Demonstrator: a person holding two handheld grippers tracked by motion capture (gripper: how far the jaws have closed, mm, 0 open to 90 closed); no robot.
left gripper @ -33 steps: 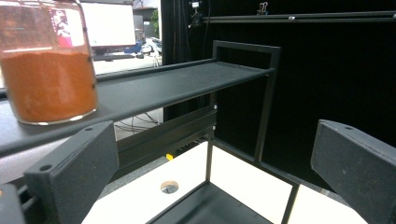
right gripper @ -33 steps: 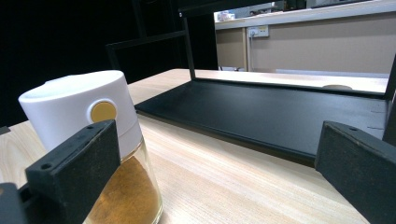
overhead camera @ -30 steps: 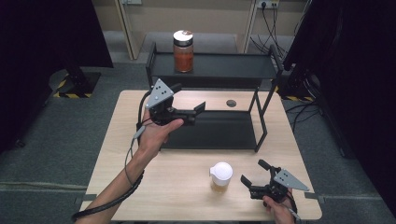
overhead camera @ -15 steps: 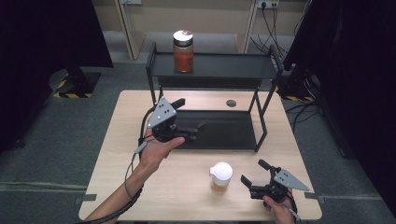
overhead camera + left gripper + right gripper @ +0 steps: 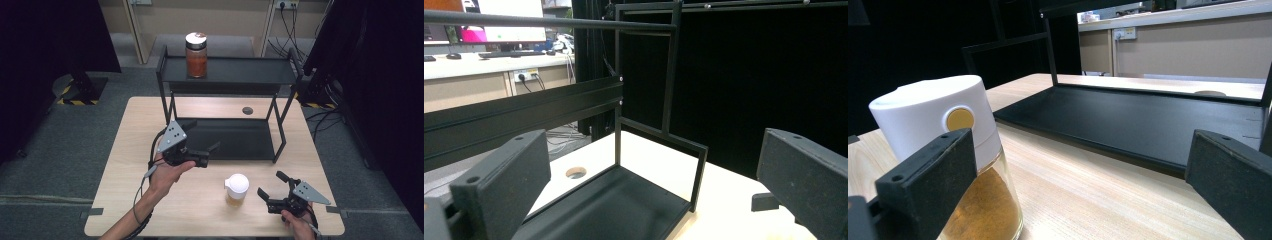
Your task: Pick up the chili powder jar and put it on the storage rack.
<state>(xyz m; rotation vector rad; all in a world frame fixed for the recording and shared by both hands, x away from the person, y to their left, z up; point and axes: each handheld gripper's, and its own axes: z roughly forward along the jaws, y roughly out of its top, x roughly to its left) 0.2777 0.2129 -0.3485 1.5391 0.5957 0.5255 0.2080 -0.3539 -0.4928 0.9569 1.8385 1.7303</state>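
Observation:
A small glass jar (image 5: 236, 189) with a white cap and yellow-brown powder stands on the wooden table (image 5: 130, 165), near the front. My right gripper (image 5: 270, 183) rests open just right of it, jaws pointing left and away. In the right gripper view the jar (image 5: 963, 165) stands close behind my left jaw, outside the open gap of the right gripper (image 5: 1078, 170). My left gripper (image 5: 207, 133) hovers open at the front left of the black rack (image 5: 280, 125). The left gripper (image 5: 654, 165) holds nothing and faces the rack's lower tray (image 5: 614, 205).
A taller jar (image 5: 196, 55) with reddish contents and a metal lid stands on the rack's top shelf (image 5: 245, 70), at the left. A round hole (image 5: 247, 110) lies in the table behind the rack. Bare wood spreads left of the white-capped jar.
My left gripper has come down and toward the table's front, from the rack's upper left to beside the lower tray. The right gripper and both jars have stayed put.

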